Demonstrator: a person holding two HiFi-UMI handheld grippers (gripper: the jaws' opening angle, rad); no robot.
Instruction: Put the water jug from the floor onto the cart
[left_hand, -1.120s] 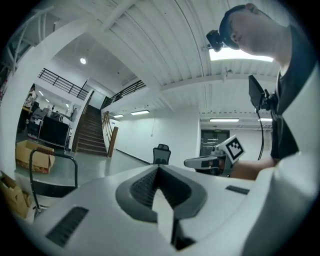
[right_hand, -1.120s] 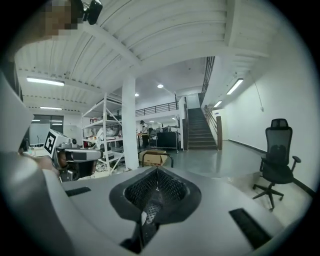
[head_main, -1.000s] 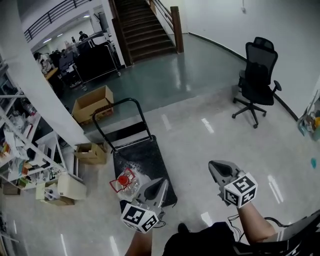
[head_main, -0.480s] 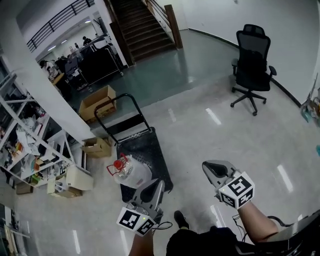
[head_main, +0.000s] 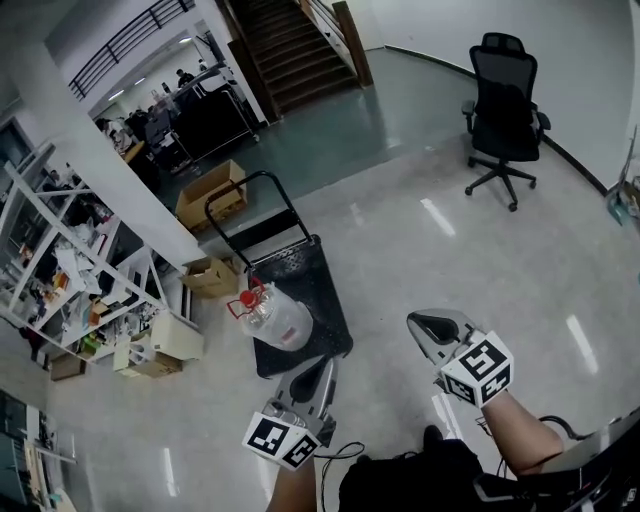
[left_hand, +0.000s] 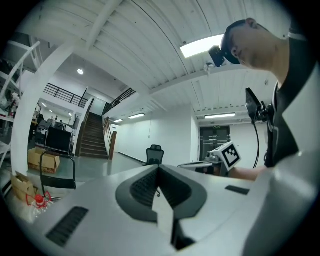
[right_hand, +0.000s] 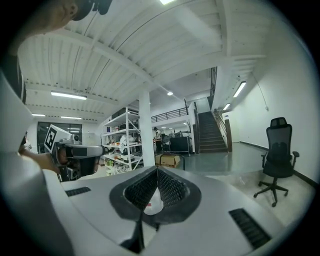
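Clear plastic water jug (head_main: 278, 316) with red cap lies on its side on the black flat cart (head_main: 322, 278), near-left corner, cap at the left edge. Your left hand-held gripper (head_main: 324, 364) and right hand-held gripper (head_main: 420, 322): jaws together, empty, clear of the cart.

Head view: high up, looking steeply down at the floor (head_main: 400, 240), cart (head_main: 312, 268) at 11 o'clock.
Left gripper view: low, looking level across the room, chair (left_hand: 154, 154) at 12 o'clock.
Right gripper view: low, looking level, chair at 3 o'clock.
Shared by all: chair, stairs (head_main: 295, 50).
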